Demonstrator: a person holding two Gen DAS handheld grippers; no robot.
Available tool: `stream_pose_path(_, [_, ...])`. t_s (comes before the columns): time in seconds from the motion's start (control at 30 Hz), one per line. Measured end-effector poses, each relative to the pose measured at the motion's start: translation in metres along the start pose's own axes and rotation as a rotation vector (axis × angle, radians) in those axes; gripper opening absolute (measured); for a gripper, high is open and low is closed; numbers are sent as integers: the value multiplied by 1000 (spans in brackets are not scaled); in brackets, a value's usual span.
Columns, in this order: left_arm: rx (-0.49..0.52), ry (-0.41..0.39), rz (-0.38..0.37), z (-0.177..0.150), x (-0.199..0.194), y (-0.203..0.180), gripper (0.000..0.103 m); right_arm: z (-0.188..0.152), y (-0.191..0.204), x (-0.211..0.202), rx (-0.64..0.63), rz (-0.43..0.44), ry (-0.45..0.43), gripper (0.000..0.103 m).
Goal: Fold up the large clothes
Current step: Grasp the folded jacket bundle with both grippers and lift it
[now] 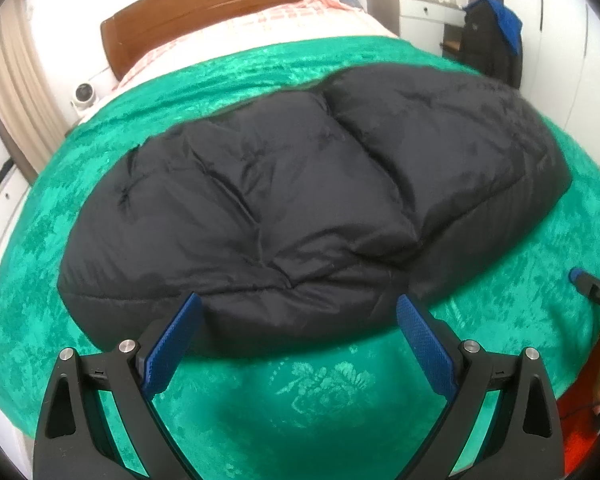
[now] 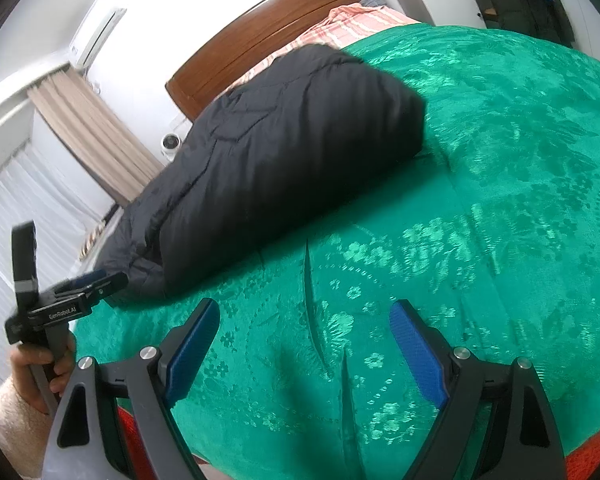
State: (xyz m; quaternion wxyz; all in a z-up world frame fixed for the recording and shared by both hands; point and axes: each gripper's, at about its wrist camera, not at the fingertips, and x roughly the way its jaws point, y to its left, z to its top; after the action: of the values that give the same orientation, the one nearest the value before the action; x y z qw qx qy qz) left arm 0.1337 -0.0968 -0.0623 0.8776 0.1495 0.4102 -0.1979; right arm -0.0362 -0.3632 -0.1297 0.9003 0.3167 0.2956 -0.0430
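Observation:
A black puffy jacket (image 1: 308,184) lies folded into a thick bundle on the green bedspread (image 1: 300,392). My left gripper (image 1: 300,304) stands open just in front of the jacket's near edge, its blue pads (image 1: 172,348) wide apart and pinching nothing. In the right wrist view the same jacket (image 2: 292,160) lies to the upper left. My right gripper (image 2: 305,306) is open over bare bedspread (image 2: 480,200), well apart from the jacket. The left gripper (image 2: 96,280) shows there at the jacket's near corner, held by a hand (image 2: 40,360). The right gripper's tip (image 1: 592,286) shows at the left view's right edge.
A wooden headboard (image 1: 220,4) and pink checked bedding (image 1: 292,16) lie beyond the green spread. A white dresser (image 1: 424,12) and a hanging dark coat (image 1: 488,44) stand at the far right. Curtains (image 2: 88,132) and a small white device (image 2: 171,142) are on the left. Red fabric (image 2: 592,452) shows by the bed's near edge.

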Motion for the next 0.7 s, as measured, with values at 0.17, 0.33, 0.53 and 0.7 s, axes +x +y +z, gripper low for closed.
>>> stream_pose_path(0.17, [21, -89, -213, 23, -18, -10, 99, 22, -30, -11, 194, 52, -66, 88])
stream_pose_path(0.33, [244, -144, -299, 43, -10, -72, 101, 55, -45, 10, 380, 189, -87, 97])
stream_pose_path(0.53, [400, 24, -282, 45, 73, -132, 103, 70, -41, 59, 455, 240, 30, 98])
stream_pose_path(0.7, [478, 5, -269, 38, 54, -130, 101, 76, -36, 73, 466, 236, 61, 98])
